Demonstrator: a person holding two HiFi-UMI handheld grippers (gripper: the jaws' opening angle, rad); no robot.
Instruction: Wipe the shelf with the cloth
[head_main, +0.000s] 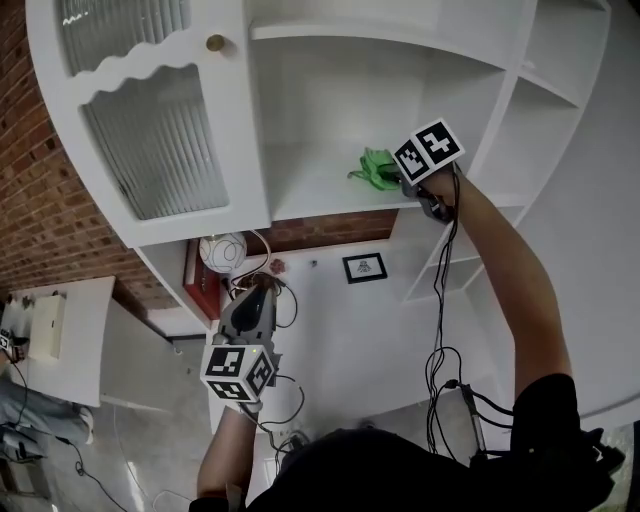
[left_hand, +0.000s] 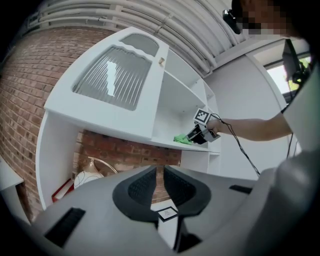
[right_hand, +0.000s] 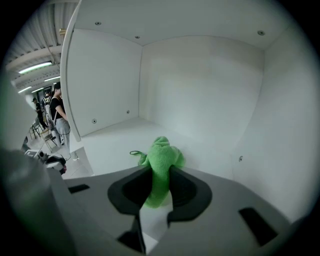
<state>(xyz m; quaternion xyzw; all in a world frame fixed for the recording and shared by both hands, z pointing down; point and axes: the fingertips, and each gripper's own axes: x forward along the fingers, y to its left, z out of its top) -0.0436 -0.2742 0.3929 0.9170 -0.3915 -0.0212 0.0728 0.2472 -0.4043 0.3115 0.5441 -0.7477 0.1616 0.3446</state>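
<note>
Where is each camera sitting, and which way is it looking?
Head view: on the person's head, facing the white cabinet; shows the left gripper, the right gripper and the person's right arm.
Left gripper view: on the left gripper, aimed past its own empty jaws at the cabinet; shows the right arm.
Right gripper view: on the right gripper, facing into the shelf; its jaws grip the green cloth.
Shared: all three show the cloth.

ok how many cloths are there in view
1: a green cloth, clamped in the right hand-held gripper at the open white shelf. The left hand-held gripper is empty. More could be hidden behind the cabinet door.
</note>
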